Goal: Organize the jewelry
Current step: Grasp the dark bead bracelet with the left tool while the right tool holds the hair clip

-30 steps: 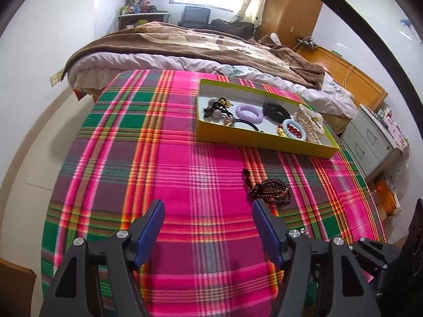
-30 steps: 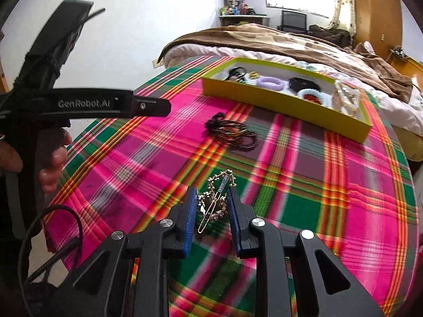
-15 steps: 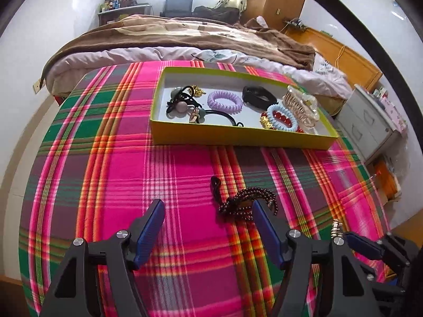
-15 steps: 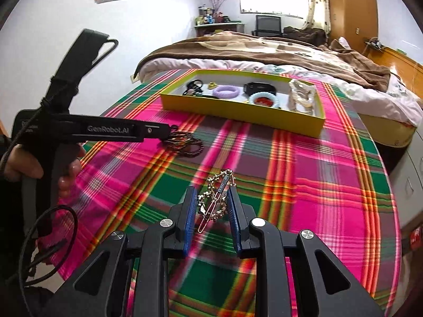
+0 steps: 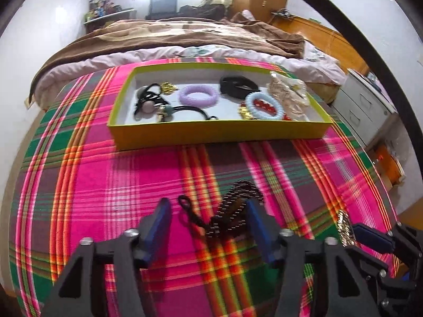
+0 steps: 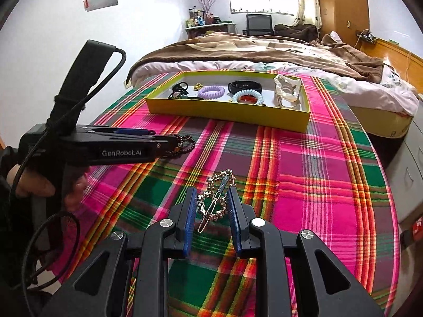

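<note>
Left tongs [image 5: 207, 220]: closing around the dark bead bracelet [image 5: 232, 216] on the plaid counter [image 5: 105, 185], near of the yellow tray [image 5: 219, 132]. Right tongs [image 6: 212, 212]: narrow, gripping the gold hair clip [image 6: 215, 199], apparently bound for the tray.

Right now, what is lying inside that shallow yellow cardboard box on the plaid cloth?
In the yellow box: black hair ties, a lilac spiral band, a black band, a pale blue ring over red beads, and a clear claw clip. Anything beneath them is hidden.
</note>
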Available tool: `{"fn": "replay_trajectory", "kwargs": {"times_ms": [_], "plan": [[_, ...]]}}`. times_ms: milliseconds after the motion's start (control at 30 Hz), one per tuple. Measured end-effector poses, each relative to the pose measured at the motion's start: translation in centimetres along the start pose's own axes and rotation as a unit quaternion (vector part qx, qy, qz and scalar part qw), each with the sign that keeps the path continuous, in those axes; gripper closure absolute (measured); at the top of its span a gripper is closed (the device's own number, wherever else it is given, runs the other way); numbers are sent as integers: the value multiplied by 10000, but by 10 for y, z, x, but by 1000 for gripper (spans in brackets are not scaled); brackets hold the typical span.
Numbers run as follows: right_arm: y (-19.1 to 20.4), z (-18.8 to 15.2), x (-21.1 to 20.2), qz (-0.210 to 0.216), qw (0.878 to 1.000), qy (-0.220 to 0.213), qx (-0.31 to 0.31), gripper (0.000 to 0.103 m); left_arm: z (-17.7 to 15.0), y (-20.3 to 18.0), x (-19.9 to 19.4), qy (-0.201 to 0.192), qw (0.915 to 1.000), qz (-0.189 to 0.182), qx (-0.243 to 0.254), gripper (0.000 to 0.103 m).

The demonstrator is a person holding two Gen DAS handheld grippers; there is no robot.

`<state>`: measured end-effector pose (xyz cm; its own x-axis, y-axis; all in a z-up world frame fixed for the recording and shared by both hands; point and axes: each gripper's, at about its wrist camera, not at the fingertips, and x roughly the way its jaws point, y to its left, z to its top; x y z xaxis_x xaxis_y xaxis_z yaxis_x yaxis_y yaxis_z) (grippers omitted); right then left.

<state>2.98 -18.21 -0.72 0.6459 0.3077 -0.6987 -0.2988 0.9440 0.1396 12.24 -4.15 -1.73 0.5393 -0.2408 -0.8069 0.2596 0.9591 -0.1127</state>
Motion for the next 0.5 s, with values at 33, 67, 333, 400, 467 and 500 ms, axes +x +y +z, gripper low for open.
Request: {"fn": "replay_trajectory", "kwargs": {"times_ms": [33, 67, 333, 400, 467, 500], "plan": [[0, 0, 0, 4, 10000, 1, 7, 79, 0, -2, 0, 1, 10000, 5, 43, 57], [0, 0, 1, 8, 10000, 5, 10, 79, 0, -3, 0, 7, 10000, 5, 72, 61], [-2, 0, 1, -7, 10000, -5, 30, 79, -1, -8, -1, 20, 9999, -122, 119, 81], [-3, 1, 0, -22, 10000, -21, 38, 79, -1, -9, -3, -10, 9999, -110, 126, 87], [-3, 1, -1, -32, 10000, -31, 40, 79, -1, -10, -6, -38, 9998, -130, 138, 91], [-3, 1, -1, -33, 10000, -41, 42, 79, -1, -10, -7, -52, 9998, -126, 133, 92]]}}
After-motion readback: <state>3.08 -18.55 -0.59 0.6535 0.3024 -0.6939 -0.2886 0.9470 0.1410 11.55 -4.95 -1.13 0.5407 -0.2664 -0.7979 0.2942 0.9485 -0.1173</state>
